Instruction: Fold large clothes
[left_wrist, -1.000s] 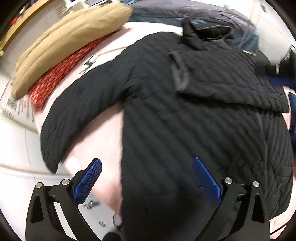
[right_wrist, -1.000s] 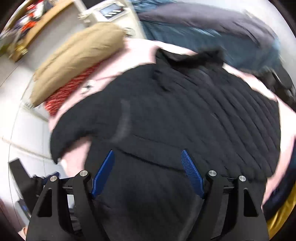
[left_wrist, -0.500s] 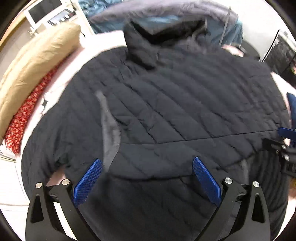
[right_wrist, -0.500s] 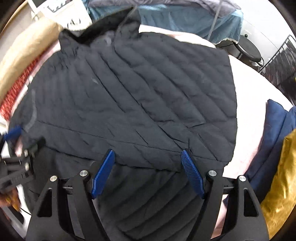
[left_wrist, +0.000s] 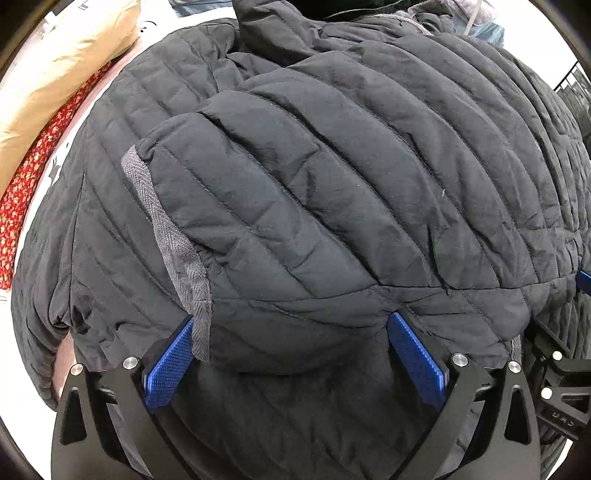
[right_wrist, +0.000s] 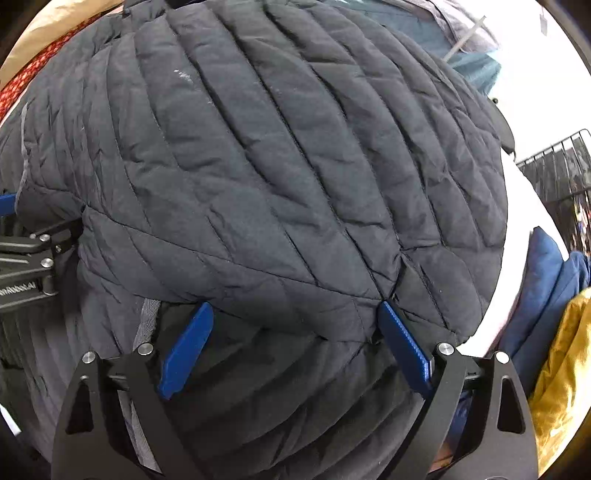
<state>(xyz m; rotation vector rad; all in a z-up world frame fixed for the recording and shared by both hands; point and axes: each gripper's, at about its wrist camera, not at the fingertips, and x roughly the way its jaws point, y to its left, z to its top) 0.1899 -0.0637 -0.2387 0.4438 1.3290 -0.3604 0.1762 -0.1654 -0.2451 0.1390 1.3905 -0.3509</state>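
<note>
A large black quilted jacket (left_wrist: 314, 184) lies spread on a pink bed, with one layer folded over its body; it fills the right wrist view too (right_wrist: 277, 166). A grey lining strip (left_wrist: 177, 240) shows at the fold's left edge. My left gripper (left_wrist: 291, 354) is open, its blue pads either side of the folded layer's near edge. My right gripper (right_wrist: 295, 347) is open, close over the same edge further right. Each gripper shows at the side of the other's view.
A tan pillow (left_wrist: 55, 74) and red patterned fabric (left_wrist: 22, 192) lie at the left. Blue cloth (right_wrist: 543, 295) and gold fabric (right_wrist: 565, 369) lie at the right. A dark wire rack (right_wrist: 561, 173) stands at the far right. Blue bedding (right_wrist: 469, 62) lies behind.
Both grippers have moved down and in close to the jacket. The jacket's fold edge now sits between the open fingers of each; one second ago the left sleeve lay spread out.
</note>
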